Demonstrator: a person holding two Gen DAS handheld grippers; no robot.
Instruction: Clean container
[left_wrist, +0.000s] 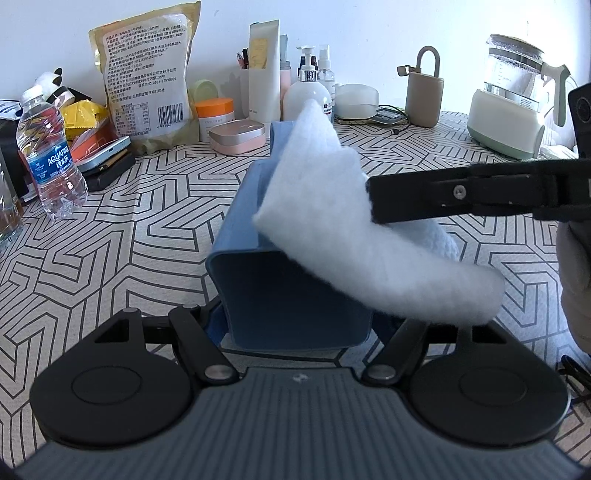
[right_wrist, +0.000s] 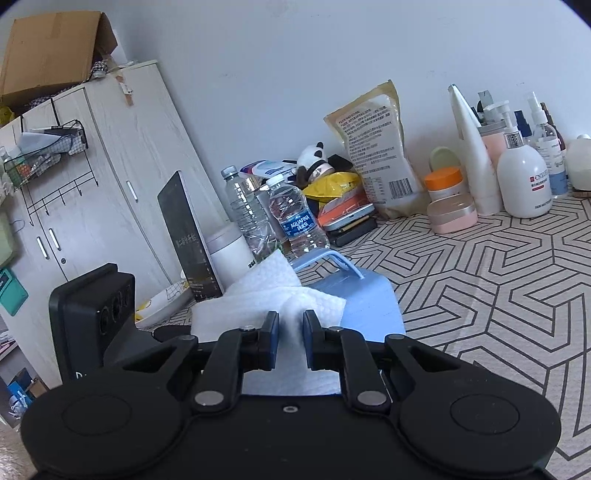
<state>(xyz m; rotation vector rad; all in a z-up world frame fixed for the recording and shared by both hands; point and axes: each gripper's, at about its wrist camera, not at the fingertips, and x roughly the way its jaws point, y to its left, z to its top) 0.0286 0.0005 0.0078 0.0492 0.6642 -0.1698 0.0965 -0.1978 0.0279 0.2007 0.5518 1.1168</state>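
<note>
A blue plastic container (left_wrist: 280, 295) lies tilted above the patterned table, one flat face toward the left wrist camera. My left gripper (left_wrist: 295, 325) is shut on it, with its fingertips hidden behind the container's sides. A white cloth (left_wrist: 332, 206) drapes over the container's top. From the right, my right gripper (left_wrist: 373, 199) comes in, shut on that cloth. In the right wrist view its blue pads (right_wrist: 271, 343) pinch the cloth (right_wrist: 266, 291) at the gripper (right_wrist: 290, 332). Beyond them lie the container (right_wrist: 369, 306) and its handle (right_wrist: 332, 258).
An Aquafina bottle (left_wrist: 48, 155), a snack bag (left_wrist: 147, 74), jars and pump bottles (left_wrist: 306, 92) crowd the back of the table. A kettle (left_wrist: 513, 99) stands at the back right. A tablet (right_wrist: 188, 236) and a wardrobe (right_wrist: 92, 177) are to the left.
</note>
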